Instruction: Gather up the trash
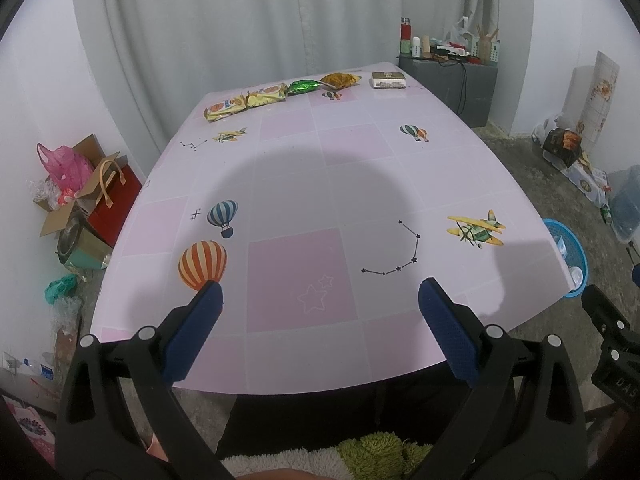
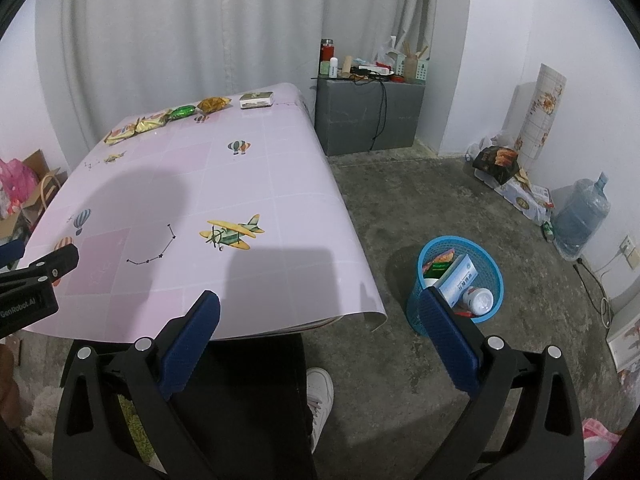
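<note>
Trash lies in a row along the far edge of the pink table point(image 1: 360, 160): two yellow snack packets point(image 1: 246, 103), a green wrapper point(image 1: 303, 87), an orange-brown bag point(image 1: 341, 79) and a small white box point(image 1: 388, 79). The same row shows in the right wrist view, with the box point(image 2: 257, 100) at its right end. A blue mesh bin point(image 2: 460, 284) stands on the floor right of the table, holding a box, a bottle and wrappers. My left gripper point(image 1: 320, 300) is open and empty over the table's near edge. My right gripper point(image 2: 320, 308) is open and empty at the table's near right corner.
A grey cabinet point(image 2: 368, 116) with bottles and cables stands behind the table. Boxes and bags point(image 1: 80, 196) crowd the floor on the left. A water jug point(image 2: 580, 216) and packages sit by the right wall. The person's legs and white shoe point(image 2: 320, 392) are below the table edge.
</note>
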The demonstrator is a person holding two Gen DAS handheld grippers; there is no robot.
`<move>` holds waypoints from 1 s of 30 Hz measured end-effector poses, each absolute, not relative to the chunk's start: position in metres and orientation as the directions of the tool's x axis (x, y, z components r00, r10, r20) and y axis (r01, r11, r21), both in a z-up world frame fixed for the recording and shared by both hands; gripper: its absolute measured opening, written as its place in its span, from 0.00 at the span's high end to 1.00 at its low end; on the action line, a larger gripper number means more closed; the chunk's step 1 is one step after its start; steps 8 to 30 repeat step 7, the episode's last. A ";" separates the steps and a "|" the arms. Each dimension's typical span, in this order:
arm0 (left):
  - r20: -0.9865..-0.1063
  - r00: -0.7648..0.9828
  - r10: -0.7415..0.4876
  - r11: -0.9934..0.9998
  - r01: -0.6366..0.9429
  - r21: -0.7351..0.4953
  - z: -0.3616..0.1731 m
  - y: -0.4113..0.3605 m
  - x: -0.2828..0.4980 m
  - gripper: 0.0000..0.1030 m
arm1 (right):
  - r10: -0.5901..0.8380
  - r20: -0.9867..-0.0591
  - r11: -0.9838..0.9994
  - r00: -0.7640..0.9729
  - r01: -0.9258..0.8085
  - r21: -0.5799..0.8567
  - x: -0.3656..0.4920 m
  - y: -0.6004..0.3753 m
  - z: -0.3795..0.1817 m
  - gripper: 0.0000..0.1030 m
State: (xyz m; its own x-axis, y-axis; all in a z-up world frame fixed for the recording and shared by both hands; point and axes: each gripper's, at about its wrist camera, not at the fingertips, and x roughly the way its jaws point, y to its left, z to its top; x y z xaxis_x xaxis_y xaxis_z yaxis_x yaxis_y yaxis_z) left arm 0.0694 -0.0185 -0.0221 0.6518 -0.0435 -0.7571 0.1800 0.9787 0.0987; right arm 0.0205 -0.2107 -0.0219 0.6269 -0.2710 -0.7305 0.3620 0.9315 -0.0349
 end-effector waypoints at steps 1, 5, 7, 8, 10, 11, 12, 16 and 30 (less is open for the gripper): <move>-0.757 0.652 -0.044 0.979 0.180 0.098 -0.022 -0.019 0.069 0.09 | -0.272 -0.730 0.931 0.627 0.363 -0.035 0.020 -0.211 -0.022 0.06; -0.761 0.647 -0.044 0.978 0.182 0.099 -0.025 -0.018 0.069 0.09 | -0.271 -0.731 0.931 0.627 0.363 -0.035 0.020 -0.211 -0.022 0.06; -0.762 0.646 -0.044 0.978 0.183 0.099 -0.027 -0.019 0.068 0.09 | -0.271 -0.730 0.932 0.627 0.362 -0.035 0.021 -0.210 -0.022 0.06; -0.762 0.646 -0.044 0.978 0.183 0.099 -0.027 -0.019 0.068 0.09 | -0.271 -0.730 0.932 0.627 0.362 -0.035 0.021 -0.210 -0.022 0.06; -0.762 0.646 -0.044 0.978 0.183 0.099 -0.027 -0.019 0.068 0.09 | -0.271 -0.730 0.932 0.627 0.362 -0.035 0.021 -0.210 -0.022 0.06; -0.762 0.646 -0.044 0.978 0.183 0.099 -0.027 -0.019 0.068 0.09 | -0.271 -0.730 0.932 0.627 0.362 -0.035 0.021 -0.210 -0.022 0.06; -0.762 0.646 -0.044 0.978 0.183 0.099 -0.027 -0.019 0.068 0.09 | -0.271 -0.730 0.932 0.627 0.362 -0.035 0.021 -0.210 -0.022 0.06; -0.762 0.646 -0.044 0.978 0.183 0.099 -0.027 -0.019 0.068 0.09 | -0.271 -0.730 0.932 0.627 0.362 -0.035 0.021 -0.210 -0.022 0.06; -0.762 0.646 -0.044 0.978 0.183 0.099 -0.027 -0.019 0.068 0.09 | -0.271 -0.730 0.932 0.627 0.362 -0.035 0.021 -0.210 -0.022 0.06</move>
